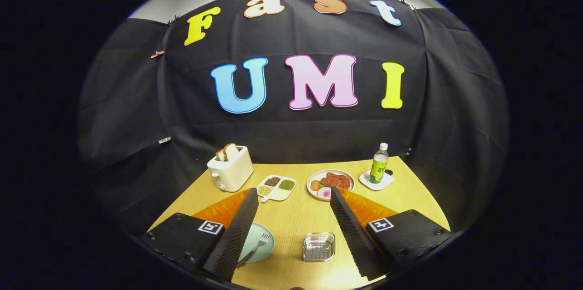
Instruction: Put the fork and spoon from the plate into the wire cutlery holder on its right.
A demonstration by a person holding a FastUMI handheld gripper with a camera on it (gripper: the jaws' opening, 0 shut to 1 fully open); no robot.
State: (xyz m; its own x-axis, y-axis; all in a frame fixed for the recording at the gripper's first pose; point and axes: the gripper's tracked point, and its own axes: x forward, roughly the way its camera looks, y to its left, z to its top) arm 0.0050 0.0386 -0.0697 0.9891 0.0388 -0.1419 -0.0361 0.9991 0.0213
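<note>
The tongs (294, 199) stand wide apart above the near edge of the wooden table (296, 217), with nothing between the fingers (237, 235). A pale green plate (262, 246) lies near the table's near edge, partly hidden behind the left finger; a fork (256, 248) rests on it, tines pointing away toward the far edge. The spoon cannot be made out; it may be hidden by the finger. The wire holder (319, 246) sits to the right of the plate, apart from it, between the two fingers and close to the near edge; it appears empty.

Toward the far edge of the table, from left to right: a white toaster (231, 169) with bread slices (227, 151) standing in its slots at the far left corner; a divided white tray (277, 187) holding seeds or grains in separate compartments; a round dish (330, 184) of food; and a green bottle (379, 163) upright on a white coaster (376, 181) near the far right corner. The tray and the dish lie just beyond the fingertips.
</note>
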